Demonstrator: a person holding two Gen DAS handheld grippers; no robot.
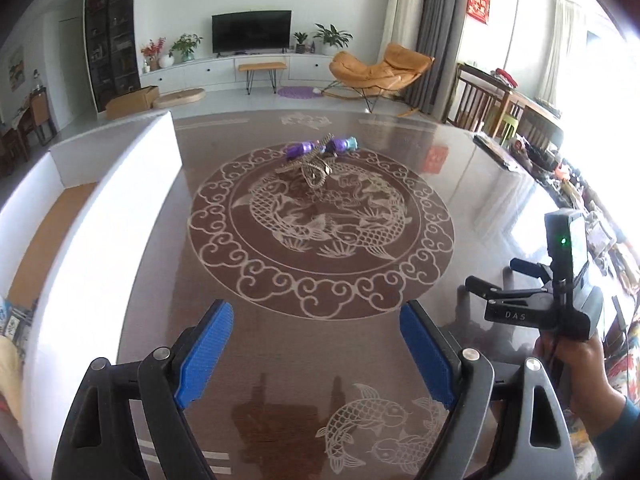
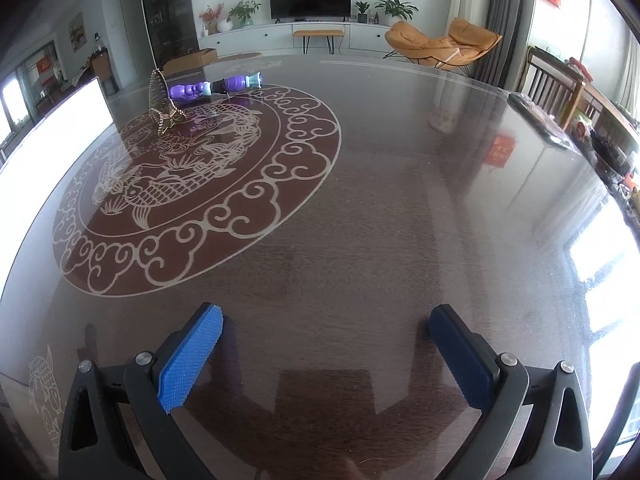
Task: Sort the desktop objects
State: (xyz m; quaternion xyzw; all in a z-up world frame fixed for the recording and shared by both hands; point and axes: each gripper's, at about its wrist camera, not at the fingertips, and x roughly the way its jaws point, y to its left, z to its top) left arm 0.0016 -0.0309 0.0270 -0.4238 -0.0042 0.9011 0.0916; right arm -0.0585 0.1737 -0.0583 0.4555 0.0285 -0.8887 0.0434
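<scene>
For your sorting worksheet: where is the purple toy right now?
In both wrist views the purple toy lies on the table's far side, at the fish medallion's far rim, touching the metal ornament.

"DAS" on right tool (image 1: 480,292)

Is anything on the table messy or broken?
Nothing looks broken or spilled. The only untidy bit is the purple and teal ridged toy stick and the brass-coloured metal ornament, left piled together on the glossy brown table instead of in the white cardboard box.
</scene>
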